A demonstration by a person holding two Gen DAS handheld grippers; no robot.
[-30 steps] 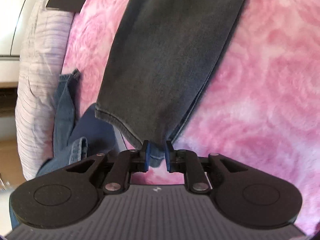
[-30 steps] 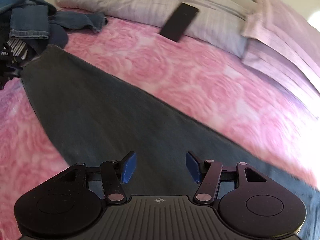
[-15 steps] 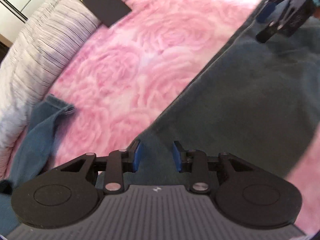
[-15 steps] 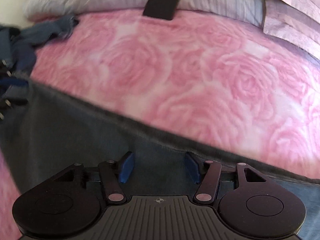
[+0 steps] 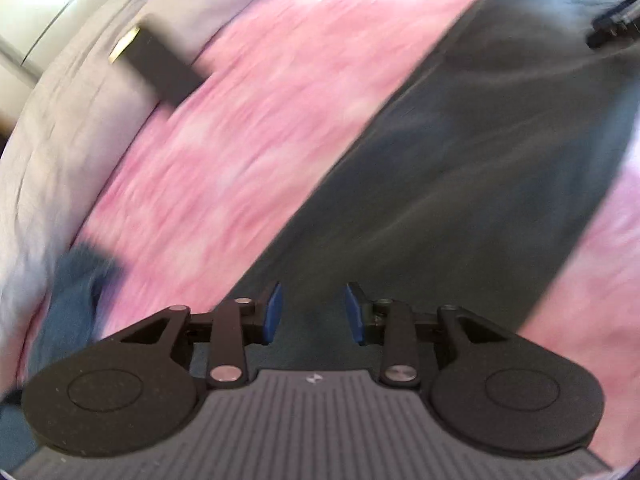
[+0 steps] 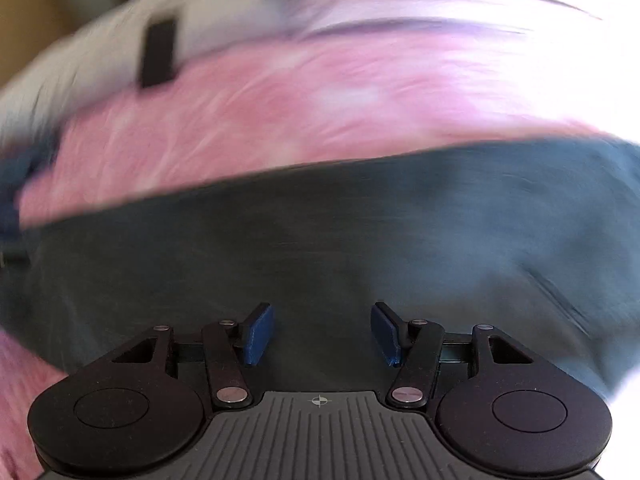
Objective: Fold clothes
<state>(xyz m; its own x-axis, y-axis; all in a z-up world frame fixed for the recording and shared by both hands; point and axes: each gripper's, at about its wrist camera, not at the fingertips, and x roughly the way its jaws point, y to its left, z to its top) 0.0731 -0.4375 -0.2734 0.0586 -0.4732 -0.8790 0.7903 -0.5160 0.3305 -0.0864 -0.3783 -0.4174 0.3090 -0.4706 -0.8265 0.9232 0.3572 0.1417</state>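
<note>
Dark grey trousers lie flat on the pink rose-patterned blanket; they also fill the lower part of the right wrist view. My left gripper is open and empty, low over one end of the trousers. My right gripper is open and empty over the trousers near their edge. The right gripper shows as a dark shape at the top right of the left wrist view. Both views are motion-blurred.
A black phone lies on the striped grey pillow at the bed's head; it also shows in the right wrist view. Blue jeans are heaped at the left. The pink blanket lies beyond the trousers.
My left gripper has opened and let go of the trouser hem, and it has swung round. The right gripper has moved along the trousers, still open.
</note>
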